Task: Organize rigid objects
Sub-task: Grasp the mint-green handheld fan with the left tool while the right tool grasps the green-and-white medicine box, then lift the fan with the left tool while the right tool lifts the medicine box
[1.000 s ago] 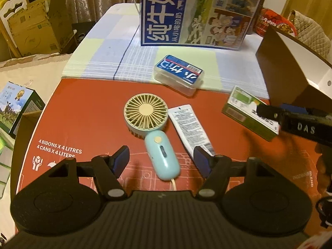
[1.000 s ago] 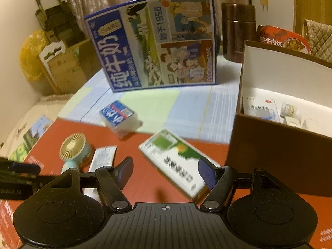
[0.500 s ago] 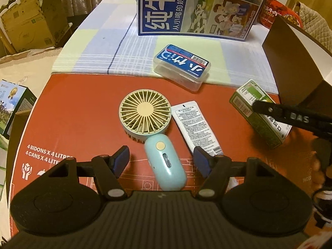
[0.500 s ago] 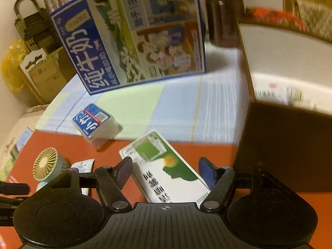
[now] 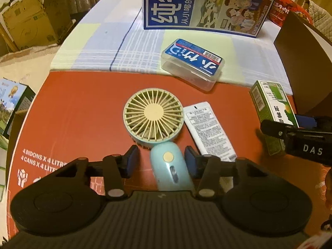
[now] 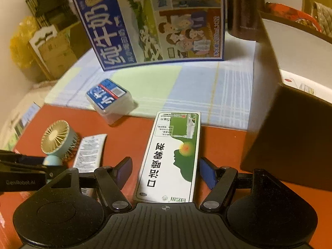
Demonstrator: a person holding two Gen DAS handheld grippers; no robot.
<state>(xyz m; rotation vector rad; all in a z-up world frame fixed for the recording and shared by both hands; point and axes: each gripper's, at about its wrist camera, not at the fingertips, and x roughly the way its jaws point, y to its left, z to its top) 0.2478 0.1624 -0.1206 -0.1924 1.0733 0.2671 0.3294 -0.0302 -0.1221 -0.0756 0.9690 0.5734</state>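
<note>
Two grippers angle steeply down over the red surface [image 5: 83, 108], each straddling one thing. The left gripper [image 5: 161, 161] is tilted nose-down above the fan [image 5: 154, 122], which lies flat with its round grille away from the camera and its pale blue handle running back between the fingers [image 5: 130, 161]. Those fingers are closing on the handle: the right pad looks to be at its side, while a thin gap shows beside the left pad, so they are not yet clamped. A white tube [image 5: 207, 128] lies just beside the fan, under the right finger.

The right gripper [image 6: 166, 172] also points down and forward, seen low and from the side at the right edge of the left view. Its fingers [image 6: 124, 171] stand apart on either side of the green box [image 6: 176, 155], which lies flat and lengthwise between them; a gap shows at each pad, so nothing is gripped. The box's far end reaches the edge of the checked cloth [image 6: 197, 87].

A clear case [image 5: 193, 62] with a blue label sits at the cloth's near edge, beyond the fan. A milk carton [image 5: 203, 4] stands upright farther back. A brown bin [image 6: 290, 134] stands near the green box, on its right
</note>
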